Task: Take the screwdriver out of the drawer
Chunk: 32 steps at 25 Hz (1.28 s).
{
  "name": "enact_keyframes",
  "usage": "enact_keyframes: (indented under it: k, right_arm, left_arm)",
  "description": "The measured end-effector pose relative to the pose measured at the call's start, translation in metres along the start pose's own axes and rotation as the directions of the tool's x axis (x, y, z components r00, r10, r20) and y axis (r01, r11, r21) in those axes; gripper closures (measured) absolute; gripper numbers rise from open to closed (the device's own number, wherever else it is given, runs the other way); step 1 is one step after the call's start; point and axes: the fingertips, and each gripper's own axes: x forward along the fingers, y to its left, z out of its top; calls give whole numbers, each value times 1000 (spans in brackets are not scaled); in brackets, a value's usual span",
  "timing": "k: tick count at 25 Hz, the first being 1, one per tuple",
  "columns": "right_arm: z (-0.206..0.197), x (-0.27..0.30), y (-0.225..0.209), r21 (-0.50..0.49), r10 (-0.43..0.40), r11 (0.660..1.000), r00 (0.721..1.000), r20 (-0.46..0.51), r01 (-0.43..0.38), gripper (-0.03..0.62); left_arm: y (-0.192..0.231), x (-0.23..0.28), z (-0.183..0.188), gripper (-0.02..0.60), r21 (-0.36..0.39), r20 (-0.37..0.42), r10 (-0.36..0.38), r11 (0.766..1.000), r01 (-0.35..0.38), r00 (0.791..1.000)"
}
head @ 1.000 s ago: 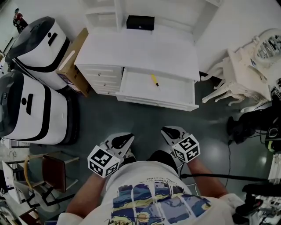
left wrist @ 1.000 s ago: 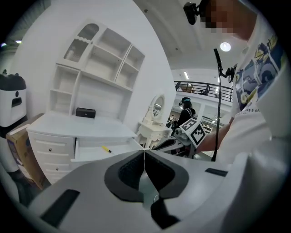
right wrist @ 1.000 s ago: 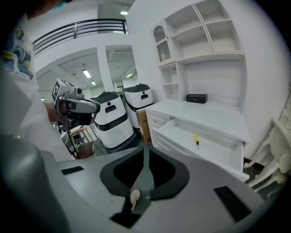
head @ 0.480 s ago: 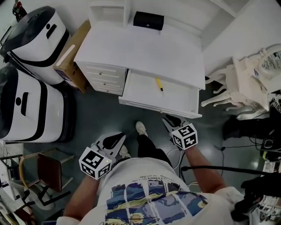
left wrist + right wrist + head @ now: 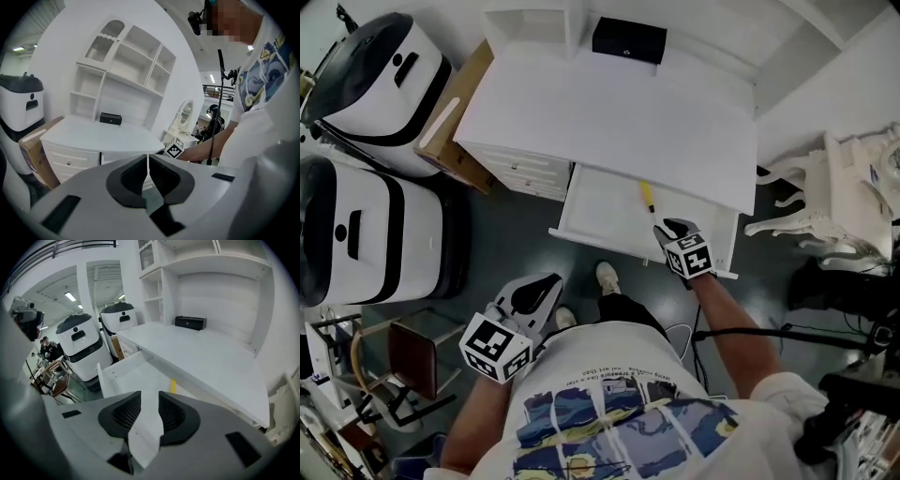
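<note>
The yellow-handled screwdriver (image 5: 647, 195) lies in the open white drawer (image 5: 614, 244) under the desk top (image 5: 609, 112). My right gripper (image 5: 672, 229) reaches over the drawer's front right part, just short of the screwdriver, with its jaws opening and nothing between them. In the right gripper view the screwdriver (image 5: 173, 386) shows beyond the parted right gripper (image 5: 149, 409), on the drawer (image 5: 123, 377) floor. My left gripper (image 5: 536, 292) hangs back over the dark floor, left of the drawer. The left gripper (image 5: 148, 171) has its pads together and holds nothing.
Two white and black robot bodies (image 5: 370, 225) stand at the left, with a cardboard box (image 5: 455, 122) against the desk's side. A black box (image 5: 628, 39) sits at the desk's back. A chair (image 5: 412, 361) is at the lower left, white ornate furniture (image 5: 834, 197) at the right.
The right gripper has gone forward and down from near the body to over the drawer, and its jaws have parted. The left gripper has shifted a little. The desk appears closer.
</note>
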Motion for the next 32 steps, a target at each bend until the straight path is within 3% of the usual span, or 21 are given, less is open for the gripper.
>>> enact_keyframes:
  k: [5, 13, 18, 25, 32]
  right_arm:
    - [-12, 58, -44, 21, -2, 1000, 997, -71, 3, 457]
    - [-29, 119, -67, 29, -15, 999, 985, -169, 20, 447]
    - [-38, 150, -68, 53, 9, 999, 981, -193, 2, 441]
    - [-31, 167, -74, 53, -28, 998, 979, -203, 40, 431]
    - [-34, 184, -76, 41, -34, 998, 977, -209, 44, 467]
  left_arm:
    - [11, 28, 20, 566, -3, -27, 41, 999, -41, 999]
    - [26, 44, 27, 566, -36, -74, 124, 991, -127, 989]
    - [30, 50, 29, 566, -49, -87, 165, 984, -170, 982]
    - [36, 51, 27, 566, -64, -107, 204, 975, -212, 973]
    - [43, 51, 29, 566, -76, -110, 225, 969, -234, 968]
